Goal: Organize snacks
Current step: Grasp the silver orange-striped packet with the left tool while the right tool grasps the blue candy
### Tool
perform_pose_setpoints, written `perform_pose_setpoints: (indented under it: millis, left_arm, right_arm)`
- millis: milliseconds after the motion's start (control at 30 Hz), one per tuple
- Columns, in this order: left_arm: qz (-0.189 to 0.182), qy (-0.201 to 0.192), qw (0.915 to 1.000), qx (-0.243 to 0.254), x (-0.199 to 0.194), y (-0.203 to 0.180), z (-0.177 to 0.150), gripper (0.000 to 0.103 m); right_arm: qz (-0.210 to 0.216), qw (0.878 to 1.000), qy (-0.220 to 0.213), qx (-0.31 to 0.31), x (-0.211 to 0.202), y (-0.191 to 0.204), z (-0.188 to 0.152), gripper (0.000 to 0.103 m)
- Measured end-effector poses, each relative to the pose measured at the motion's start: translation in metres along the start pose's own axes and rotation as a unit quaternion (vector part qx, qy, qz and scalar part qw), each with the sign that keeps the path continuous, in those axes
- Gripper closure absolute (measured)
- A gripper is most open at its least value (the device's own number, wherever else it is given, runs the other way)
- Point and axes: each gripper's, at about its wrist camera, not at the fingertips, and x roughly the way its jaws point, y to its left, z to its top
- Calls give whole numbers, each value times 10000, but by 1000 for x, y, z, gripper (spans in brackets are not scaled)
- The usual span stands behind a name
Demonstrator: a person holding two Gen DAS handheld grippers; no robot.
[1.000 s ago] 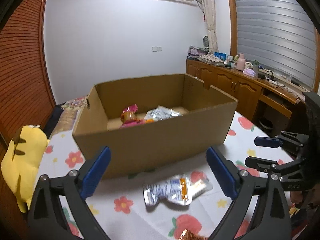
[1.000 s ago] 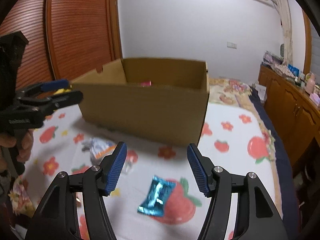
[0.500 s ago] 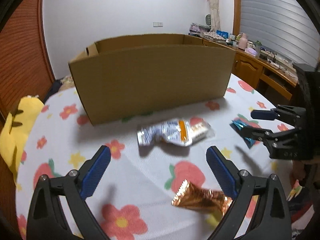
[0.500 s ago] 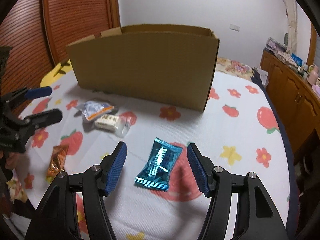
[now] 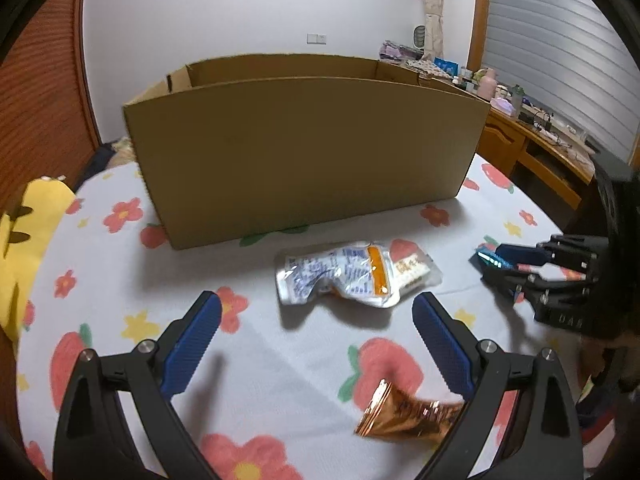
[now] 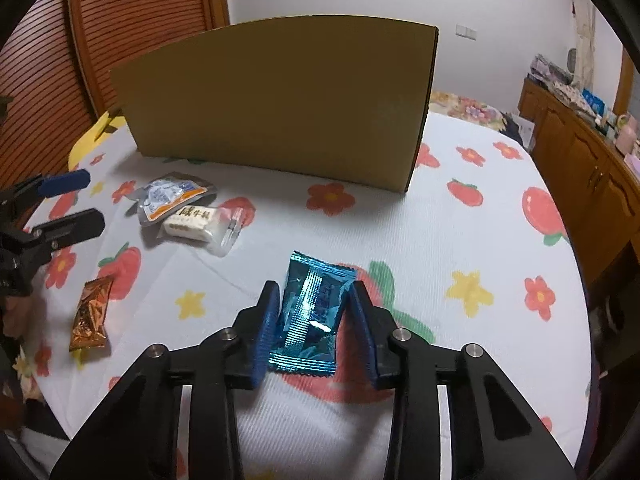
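A blue foil snack packet point(image 6: 310, 312) lies on the flowered tablecloth between the fingers of my right gripper point(image 6: 314, 316), whose pads press its two edges; it rests on the cloth. My left gripper point(image 5: 316, 340) is open and empty above the cloth. Ahead of it lie a clear silver-and-orange pouch point(image 5: 340, 278) and a white bar point(image 6: 196, 220). A copper foil packet point(image 5: 408, 416) lies near its right finger. The brown cardboard box point(image 5: 304, 152) stands behind; its inside is hidden.
A yellow plush toy point(image 5: 20, 240) lies at the table's left edge. A wooden sideboard point(image 6: 580, 152) with clutter runs along the right wall. The round table's edge point(image 6: 576, 280) is near on the right. A slatted wooden door point(image 6: 132, 24) stands behind the box.
Both grippers have dropped lower and closer to the cloth. My right gripper has narrowed from wide open onto the blue packet. The left gripper stays open.
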Motion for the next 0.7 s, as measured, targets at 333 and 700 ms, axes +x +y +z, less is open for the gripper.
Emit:
perform_pose_setpoints:
  millis: [333,700]
  left_arm:
    - [-264,461,9972,-535,40,7,26,6]
    - [-106,707,9966,-411,55,4,24,6]
  right_arm:
    - [-122,9999,-25,-85,0,3,-1,70]
    - [-123,9998,-51,-111,1,5,-1,70]
